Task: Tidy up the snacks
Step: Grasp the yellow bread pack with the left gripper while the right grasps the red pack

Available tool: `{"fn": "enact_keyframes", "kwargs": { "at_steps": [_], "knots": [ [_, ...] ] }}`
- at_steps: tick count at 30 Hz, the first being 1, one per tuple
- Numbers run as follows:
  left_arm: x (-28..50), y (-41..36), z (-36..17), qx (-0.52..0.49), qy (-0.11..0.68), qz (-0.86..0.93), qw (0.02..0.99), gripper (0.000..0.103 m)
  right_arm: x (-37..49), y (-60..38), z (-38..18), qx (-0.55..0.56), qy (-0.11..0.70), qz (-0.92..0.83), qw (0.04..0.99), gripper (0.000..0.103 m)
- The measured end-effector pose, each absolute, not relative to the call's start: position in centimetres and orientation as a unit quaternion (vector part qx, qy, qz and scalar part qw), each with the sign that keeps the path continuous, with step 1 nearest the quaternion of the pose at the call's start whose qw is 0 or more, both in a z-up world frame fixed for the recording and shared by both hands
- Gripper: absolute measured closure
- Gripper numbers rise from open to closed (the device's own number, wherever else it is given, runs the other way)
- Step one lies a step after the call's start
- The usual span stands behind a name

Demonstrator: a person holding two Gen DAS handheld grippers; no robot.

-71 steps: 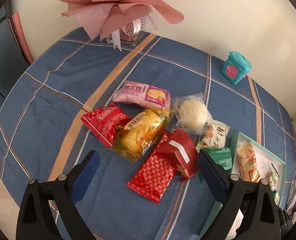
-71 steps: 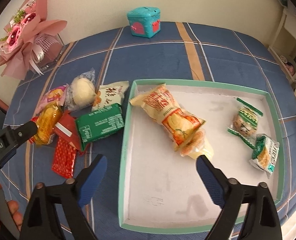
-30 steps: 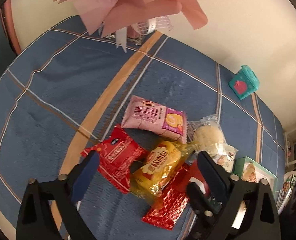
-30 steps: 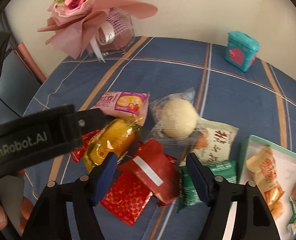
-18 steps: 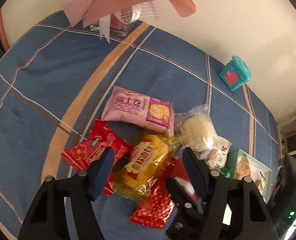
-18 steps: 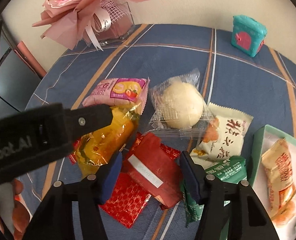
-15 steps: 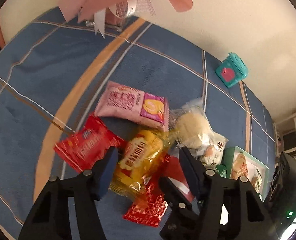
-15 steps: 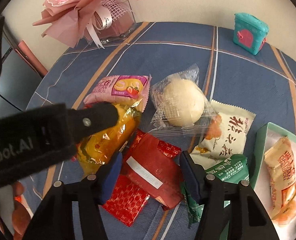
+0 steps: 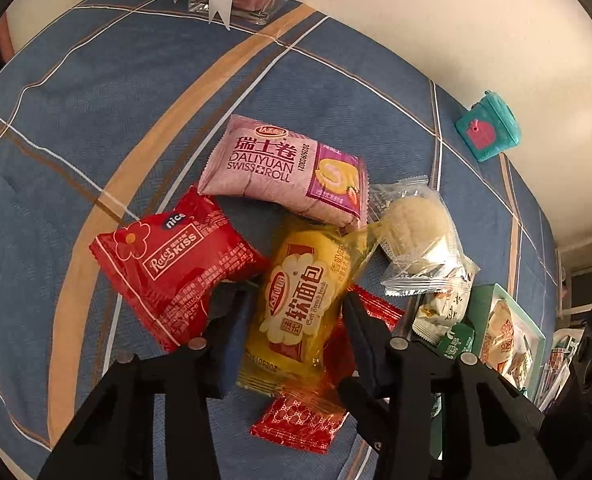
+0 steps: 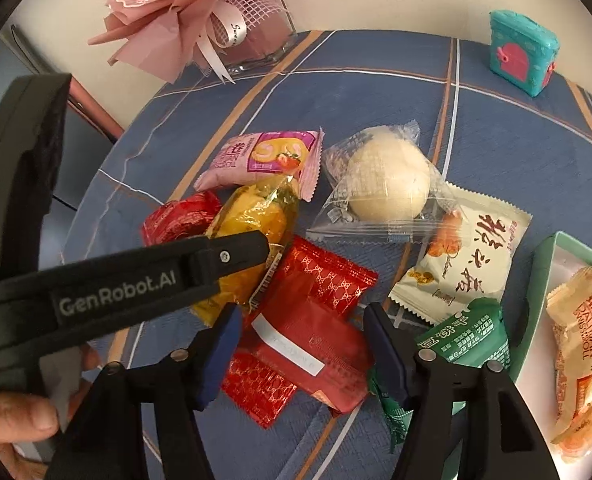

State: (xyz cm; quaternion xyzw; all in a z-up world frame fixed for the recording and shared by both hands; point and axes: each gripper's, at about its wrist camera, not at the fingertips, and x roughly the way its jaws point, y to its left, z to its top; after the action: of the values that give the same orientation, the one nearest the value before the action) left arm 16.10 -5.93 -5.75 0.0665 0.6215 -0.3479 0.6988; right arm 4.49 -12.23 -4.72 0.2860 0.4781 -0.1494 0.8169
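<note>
Several snack packs lie in a heap on the blue checked tablecloth. My left gripper (image 9: 296, 320) is shut on a yellow soft-bread pack (image 9: 304, 304), its blue pads on both sides of the pack; the pack also shows in the right wrist view (image 10: 252, 236). My right gripper (image 10: 302, 332) is open, its fingers either side of a dark red pack (image 10: 316, 352) that lies on a patterned red wrapper (image 10: 320, 280). Around them lie a red Kiss pack (image 9: 172, 264), a pink Swiss roll pack (image 9: 288, 172), a clear-wrapped bun (image 10: 388, 184), a cream pack (image 10: 468, 264) and a green pack (image 10: 464, 340).
A teal-rimmed white tray (image 10: 540, 280) at the right holds an orange Swiss roll pack (image 10: 584, 340). A pink bouquet in a glass vase (image 10: 216, 16) stands at the back left, a small teal box (image 10: 522, 52) at the back right. The table edge falls away on the left.
Both grippers have come down and in on the heap. My left gripper has narrowed and shut on the yellow bread pack. My right gripper has narrowed around the dark red pack.
</note>
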Motion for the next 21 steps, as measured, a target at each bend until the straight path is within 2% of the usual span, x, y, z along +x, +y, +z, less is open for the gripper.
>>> {"fn": "enact_keyframes", "kwargs": {
  "at_steps": [1,3,13,17,21],
  "knots": [
    [16.1,-5.8,-5.7,0.065,0.622,-0.347,0.699,0.055,4.1,-12.3,-4.7,0.286,0.478,-0.145,0.818,0.034],
    [16.2,-5.6,-5.8,0.058,0.625,-0.346,0.698,0.056,3.8,-12.3,-5.0,0.281,0.488,-0.140,0.814,0.024],
    [16.4,-4.4,-5.3,0.052,0.628,-0.343,0.697,0.057,3.6,-11.8,-5.0,0.239,0.503,-0.165,0.814,0.025],
    [16.4,-4.4,-5.2,0.051,0.628,-0.342,0.697,0.057,4.4,-11.7,-5.4,0.229,0.509,-0.186,0.809,0.041],
    [16.4,-4.6,-5.3,0.053,0.627,-0.342,0.698,0.058,4.4,-12.3,-5.4,0.239,0.502,-0.197,0.807,0.053]
  ]
}}
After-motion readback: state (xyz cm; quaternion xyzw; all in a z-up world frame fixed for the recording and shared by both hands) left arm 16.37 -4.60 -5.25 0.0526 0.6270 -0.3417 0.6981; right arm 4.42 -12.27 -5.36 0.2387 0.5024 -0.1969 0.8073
